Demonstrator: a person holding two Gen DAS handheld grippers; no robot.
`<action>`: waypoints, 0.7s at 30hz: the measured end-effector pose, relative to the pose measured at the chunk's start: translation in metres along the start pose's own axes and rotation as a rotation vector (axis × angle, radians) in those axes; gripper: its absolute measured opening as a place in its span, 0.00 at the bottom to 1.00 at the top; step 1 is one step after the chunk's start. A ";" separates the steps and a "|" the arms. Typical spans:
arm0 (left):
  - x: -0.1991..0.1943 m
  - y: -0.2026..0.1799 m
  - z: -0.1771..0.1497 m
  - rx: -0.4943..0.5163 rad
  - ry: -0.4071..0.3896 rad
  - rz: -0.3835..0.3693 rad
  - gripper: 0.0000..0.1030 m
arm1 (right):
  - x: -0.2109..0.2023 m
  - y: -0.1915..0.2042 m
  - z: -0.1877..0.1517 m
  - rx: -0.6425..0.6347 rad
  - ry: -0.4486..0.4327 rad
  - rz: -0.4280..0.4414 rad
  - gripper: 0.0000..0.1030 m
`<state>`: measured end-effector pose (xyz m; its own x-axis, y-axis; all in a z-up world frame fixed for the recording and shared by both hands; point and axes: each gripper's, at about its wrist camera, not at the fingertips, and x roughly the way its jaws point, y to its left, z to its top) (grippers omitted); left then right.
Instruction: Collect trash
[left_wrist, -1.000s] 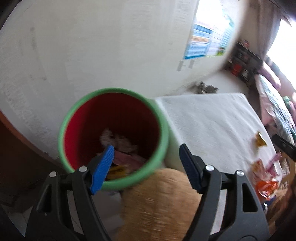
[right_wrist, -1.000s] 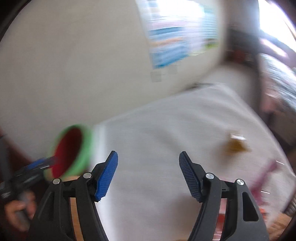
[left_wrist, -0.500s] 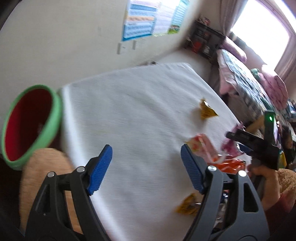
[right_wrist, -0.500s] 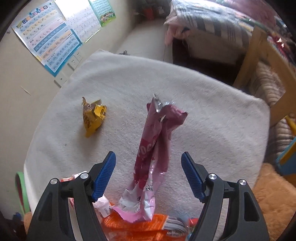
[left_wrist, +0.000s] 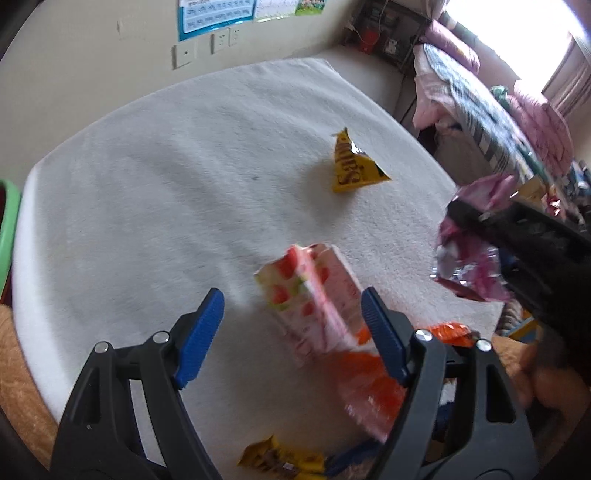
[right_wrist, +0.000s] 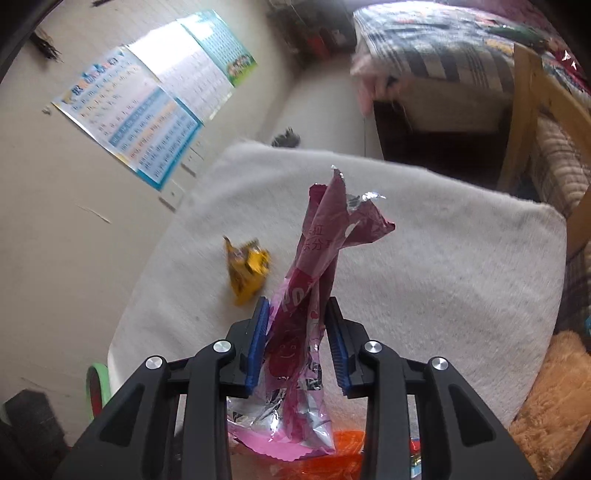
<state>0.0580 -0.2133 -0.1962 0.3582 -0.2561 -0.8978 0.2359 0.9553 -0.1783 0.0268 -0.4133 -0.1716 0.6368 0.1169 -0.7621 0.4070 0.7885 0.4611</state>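
Closing on the pink wrapper, right gripper, blue pads at either side of the foil with the wrapper between them, left pad against the film, right pad at its edge; whether pressing firmly yet, cannot tell. Standing up out of the jaws, that wrapper, crumpled top torn and silver-lined, lower end flaring out near the camera over an orange wrapper.

Spread wide, left gripper, nothing pinched. Between its blue pads a strawberry-printed packet, lying nearer the right pad, blurred, not touched as far as can be told. Beneath and to the near right of that packet, the same orange wrapper. At the near edge, low between the arms, a yellow and brown wrapper, partly cut off.

Further out on the white fleece-covered table, alone and well apart from the rest, a yellow triangular packet, seen from the right wrist too, left of the pink wrapper.

At the far left, off the table's edge, a sliver of green-rimmed red bin, likewise low left in the right wrist view.

In the left wrist view, at right, the right gripper with pink foil bunched around it, and part of a hand below
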 end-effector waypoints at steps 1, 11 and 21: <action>0.004 -0.002 0.001 0.004 0.007 0.006 0.71 | -0.003 -0.002 -0.001 0.004 -0.002 0.007 0.31; 0.041 -0.008 0.005 -0.044 0.092 0.035 0.81 | 0.000 0.006 0.003 0.012 -0.008 0.035 0.32; 0.029 -0.009 -0.007 0.072 0.057 0.054 0.57 | 0.002 0.005 0.002 0.012 -0.008 0.024 0.33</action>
<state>0.0605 -0.2280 -0.2238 0.3203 -0.1940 -0.9272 0.2828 0.9538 -0.1018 0.0310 -0.4102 -0.1696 0.6515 0.1309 -0.7473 0.3993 0.7783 0.4845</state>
